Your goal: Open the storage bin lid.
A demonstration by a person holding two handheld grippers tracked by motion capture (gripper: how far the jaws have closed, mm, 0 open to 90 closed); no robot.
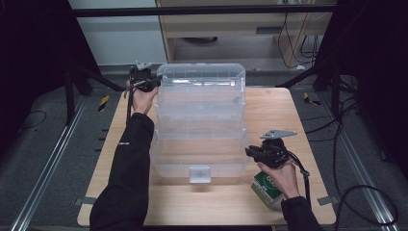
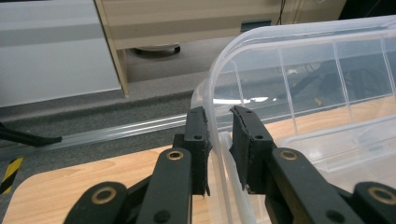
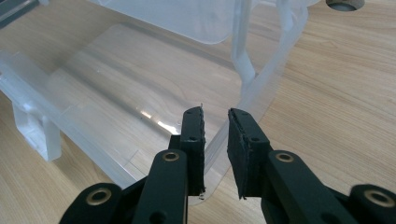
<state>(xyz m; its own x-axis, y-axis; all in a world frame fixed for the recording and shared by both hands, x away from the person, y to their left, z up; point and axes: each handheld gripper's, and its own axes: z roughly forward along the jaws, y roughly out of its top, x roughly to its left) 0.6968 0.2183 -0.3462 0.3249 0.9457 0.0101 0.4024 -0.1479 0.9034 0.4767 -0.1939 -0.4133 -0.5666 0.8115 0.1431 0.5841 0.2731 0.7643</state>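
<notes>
Clear storage box point(image 1: 199, 144), centre of the tabletop point(image 1: 269, 202), lid point(image 1: 202, 82) raised. Left claw point(image 1: 156, 83) grips the lid's upper-left edge; right claw point(image 1: 250, 151) pinches the base rim point(image 3: 219, 140). Next, probably: swing the lid while steadying the base.

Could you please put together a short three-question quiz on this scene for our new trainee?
1. True or false: the clear plastic box stands with its lid raised.
2. Which gripper sits at the lid's far corner? A) left gripper B) right gripper
3. What lies under the person's right hand near the table's front edge?

Key
1. True.
2. A; its jaws straddle the lid's rim, while the right gripper's jaws straddle the rim of the box's near right corner.
3. A small green and white carton.
</notes>
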